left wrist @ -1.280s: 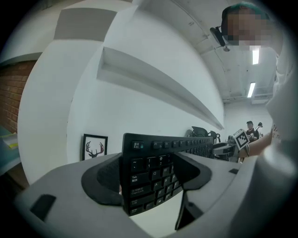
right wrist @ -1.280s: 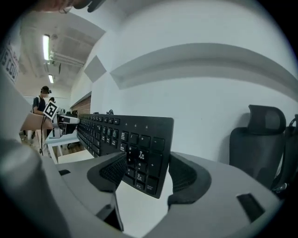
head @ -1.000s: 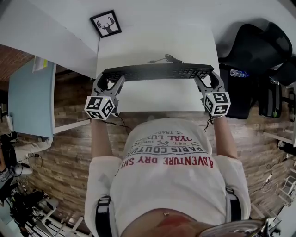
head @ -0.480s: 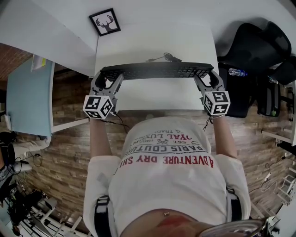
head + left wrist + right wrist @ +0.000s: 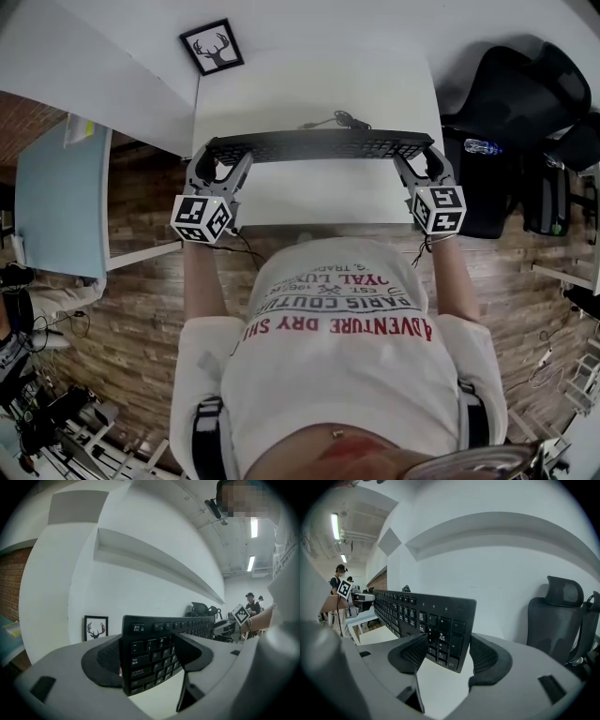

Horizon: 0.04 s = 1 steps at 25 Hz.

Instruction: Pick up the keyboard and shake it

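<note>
A black keyboard (image 5: 319, 145) hangs over the white table (image 5: 319, 80), held at both ends. It is tipped so that its keys face the person. My left gripper (image 5: 217, 157) is shut on the Esc end; in the left gripper view the keyboard (image 5: 150, 651) fills the gap between the two pads of that gripper (image 5: 147, 660). My right gripper (image 5: 422, 157) is shut on the number-pad end, and in the right gripper view that gripper (image 5: 449, 656) pinches the keyboard (image 5: 436, 623) the same way. The keyboard's cable (image 5: 337, 120) trails onto the table behind it.
A framed deer picture (image 5: 212, 47) stands at the table's far left corner. A black office chair (image 5: 525, 103) and a water bottle (image 5: 483, 148) are close on the right. A pale blue table (image 5: 56, 197) stands at the left. Another person stands far off in both gripper views.
The keyboard and both grippers rose slightly and then came back down by about the same small amount. Both grips are unchanged.
</note>
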Available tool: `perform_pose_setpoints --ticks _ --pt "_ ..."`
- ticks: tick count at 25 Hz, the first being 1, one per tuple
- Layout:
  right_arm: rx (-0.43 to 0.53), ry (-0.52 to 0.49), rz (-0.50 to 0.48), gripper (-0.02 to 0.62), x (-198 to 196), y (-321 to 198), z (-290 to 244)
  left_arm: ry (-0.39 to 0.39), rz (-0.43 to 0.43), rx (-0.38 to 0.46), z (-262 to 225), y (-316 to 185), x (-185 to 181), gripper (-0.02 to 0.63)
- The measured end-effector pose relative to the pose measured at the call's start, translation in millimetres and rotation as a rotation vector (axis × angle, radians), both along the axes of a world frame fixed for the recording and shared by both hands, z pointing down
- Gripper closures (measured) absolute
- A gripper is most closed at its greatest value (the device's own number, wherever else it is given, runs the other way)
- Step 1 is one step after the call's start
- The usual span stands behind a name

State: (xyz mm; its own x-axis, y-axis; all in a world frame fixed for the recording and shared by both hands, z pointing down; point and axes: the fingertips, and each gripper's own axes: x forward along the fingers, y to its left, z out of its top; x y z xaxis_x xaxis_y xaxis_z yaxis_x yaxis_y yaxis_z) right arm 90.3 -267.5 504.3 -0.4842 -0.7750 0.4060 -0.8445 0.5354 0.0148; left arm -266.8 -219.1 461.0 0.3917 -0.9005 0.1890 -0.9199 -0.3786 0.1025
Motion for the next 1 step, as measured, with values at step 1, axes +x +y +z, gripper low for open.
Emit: perform_pose_setpoints --ticks 1 --pt "-0.003 0.001 0.002 0.296 0.7 0.7 1.3 -0.001 0.001 -0.001 1.0 0.6 0.6 0.275"
